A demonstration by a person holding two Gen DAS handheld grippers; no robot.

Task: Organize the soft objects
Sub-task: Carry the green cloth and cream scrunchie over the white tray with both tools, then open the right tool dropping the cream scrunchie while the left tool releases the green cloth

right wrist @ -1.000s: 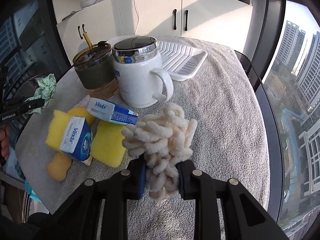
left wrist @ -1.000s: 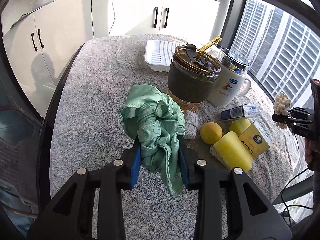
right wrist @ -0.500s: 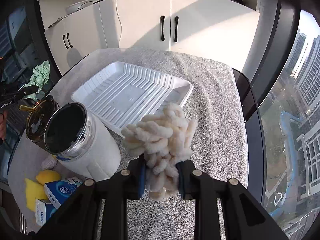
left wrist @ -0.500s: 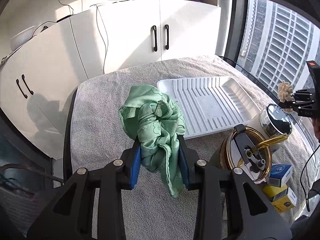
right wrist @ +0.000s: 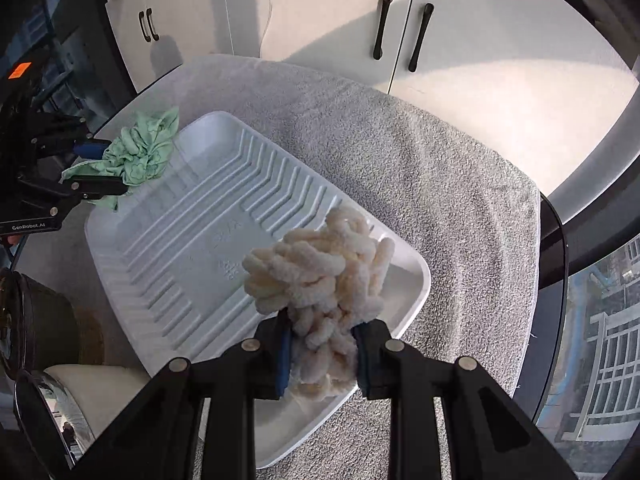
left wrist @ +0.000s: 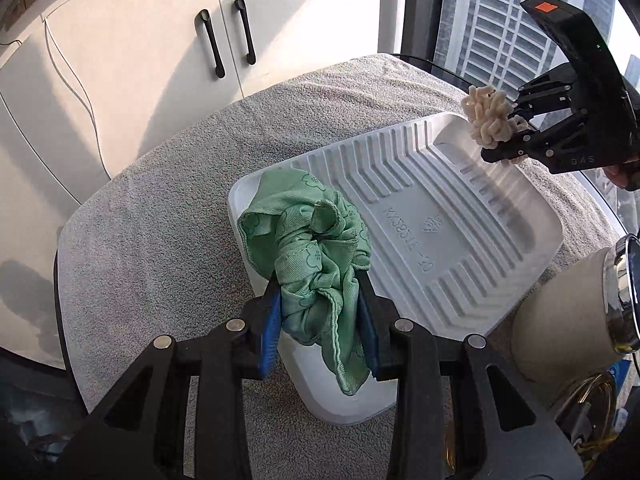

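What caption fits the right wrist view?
Right hand-held gripper holds a chenille pad over the white tray.

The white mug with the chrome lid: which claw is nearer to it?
Hard to call; probably the left. The mug stands just beside the left claw, which holds the green cloth over the tray's near corner. The right claw holds the chenille piece over the opposite side.

Both fisheye views look steeply down along their own fingers from close above the towel-covered surface (left wrist: 168, 216). The left wrist view faces the white tray (left wrist: 472, 240) from its near-left corner, the right wrist view from the opposite end. Both share the tray and the white cabinets (right wrist: 460, 52) behind.
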